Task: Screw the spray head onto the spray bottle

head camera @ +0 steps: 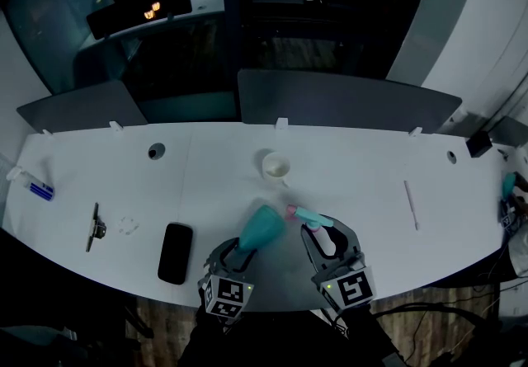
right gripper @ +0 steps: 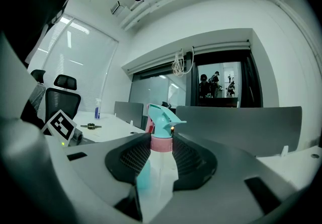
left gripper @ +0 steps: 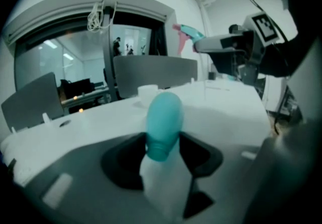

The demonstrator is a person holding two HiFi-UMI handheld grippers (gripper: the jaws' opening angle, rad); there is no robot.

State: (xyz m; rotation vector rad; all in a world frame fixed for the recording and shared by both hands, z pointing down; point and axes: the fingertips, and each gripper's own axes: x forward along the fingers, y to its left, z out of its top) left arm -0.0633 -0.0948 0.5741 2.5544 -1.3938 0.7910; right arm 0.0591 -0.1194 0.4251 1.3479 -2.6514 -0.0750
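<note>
The teal spray bottle is tilted above the white table, neck toward me, base pointing away. My left gripper is shut on its lower neck end; in the left gripper view the bottle sits wedged between the dark pads of that gripper. Just to its right, my right gripper is shut on the spray head. In the right gripper view the teal spray head stands upright, its pink collar pinched by the gripper. Head and bottle are apart; the spray head shows up high in the left gripper view.
A white cup stands behind the bottle. A black phone lies left of my left gripper, a small metal tool further left, a blue item at the far left. A thin pen lies right. Grey screens line the back.
</note>
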